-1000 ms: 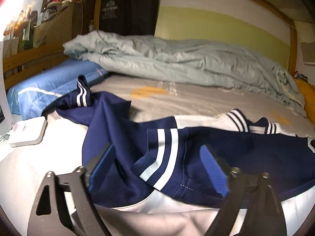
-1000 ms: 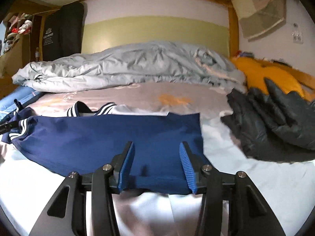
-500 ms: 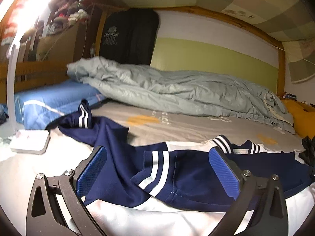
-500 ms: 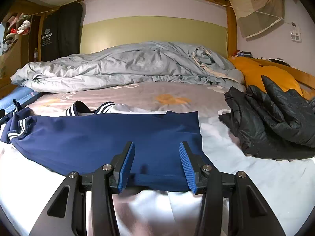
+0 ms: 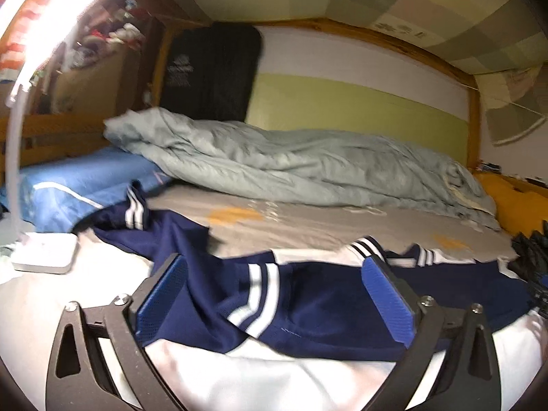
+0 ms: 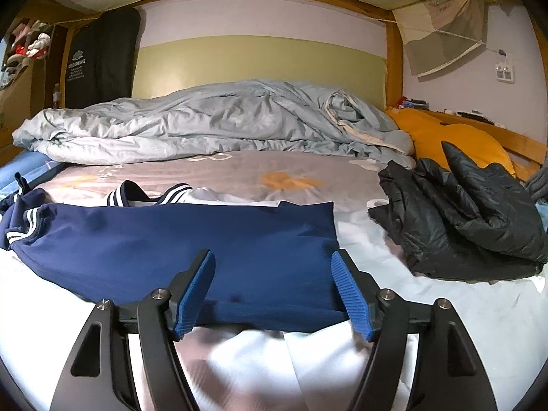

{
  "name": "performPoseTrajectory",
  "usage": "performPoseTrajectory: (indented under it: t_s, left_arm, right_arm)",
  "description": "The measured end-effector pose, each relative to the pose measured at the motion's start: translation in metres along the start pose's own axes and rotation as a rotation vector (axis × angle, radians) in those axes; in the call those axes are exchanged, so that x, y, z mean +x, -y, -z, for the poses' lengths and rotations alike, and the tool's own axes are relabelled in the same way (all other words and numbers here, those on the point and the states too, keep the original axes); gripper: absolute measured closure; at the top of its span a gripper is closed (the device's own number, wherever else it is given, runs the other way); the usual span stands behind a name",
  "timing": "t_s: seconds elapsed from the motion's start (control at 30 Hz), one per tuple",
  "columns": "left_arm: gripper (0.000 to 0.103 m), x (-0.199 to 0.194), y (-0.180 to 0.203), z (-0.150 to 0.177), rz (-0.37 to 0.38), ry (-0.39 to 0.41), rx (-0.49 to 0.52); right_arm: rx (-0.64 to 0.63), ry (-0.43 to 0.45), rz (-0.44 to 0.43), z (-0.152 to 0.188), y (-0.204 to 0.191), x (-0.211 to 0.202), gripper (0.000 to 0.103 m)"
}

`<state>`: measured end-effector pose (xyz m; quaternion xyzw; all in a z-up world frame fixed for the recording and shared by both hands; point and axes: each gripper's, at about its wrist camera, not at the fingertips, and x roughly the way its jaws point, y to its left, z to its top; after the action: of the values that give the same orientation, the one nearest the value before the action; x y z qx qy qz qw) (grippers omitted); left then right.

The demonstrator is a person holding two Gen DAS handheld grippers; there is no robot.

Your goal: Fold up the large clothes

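A navy and white jacket (image 5: 308, 304) with white cuff stripes lies partly folded on the bed; it also shows in the right wrist view (image 6: 191, 243). My left gripper (image 5: 274, 294) is open and empty, low over the striped sleeve cuff (image 5: 257, 298). My right gripper (image 6: 274, 294) is open and empty, its blue pads (image 6: 349, 294) on either side of the near edge of the navy panel, above the white part (image 6: 257, 370).
A crumpled grey-blue duvet (image 6: 212, 120) lies across the back of the bed. A black puffer jacket (image 6: 462, 219) and an orange pillow (image 6: 455, 137) are at the right. A blue pillow (image 5: 78, 181) and a white lamp base (image 5: 44, 257) are at the left.
My left gripper has tilted up and drawn back a little from the sleeve. My right gripper's jaws have opened wider over the navy panel.
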<state>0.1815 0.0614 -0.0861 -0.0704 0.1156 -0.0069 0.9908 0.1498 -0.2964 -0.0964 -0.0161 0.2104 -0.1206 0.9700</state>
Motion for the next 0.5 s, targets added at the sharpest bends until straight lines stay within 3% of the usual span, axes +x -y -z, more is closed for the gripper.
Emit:
performPoseTrajectory:
  t_s: [0.13,0.23,0.3,0.37,0.5]
  left_arm:
    - [0.003,-0.003,-0.018,-0.004,0.089,-0.05,-0.049]
    - [0.003,-0.006,-0.049,-0.014,0.058,-0.102,-0.096]
    - [0.003,-0.001,-0.074,-0.023,0.039,-0.183,-0.143]
    - [0.003,0.005,-0.097,-0.031,0.074,-0.232,-0.182]
    - [0.003,0.02,-0.134,-0.046,0.043,-0.305,-0.151]
  right_arm:
    - [-0.037,0.017,0.024,0.0,-0.007,-0.004,0.026]
    - [-0.058,0.018,0.034,0.0,-0.011,-0.004,0.023]
    - [-0.06,-0.009,0.046,0.0,-0.011,0.001,0.023]
    - [-0.056,-0.047,0.033,0.0,-0.01,0.009,0.023]
    - [-0.034,-0.067,0.033,0.0,-0.006,0.014,0.023]
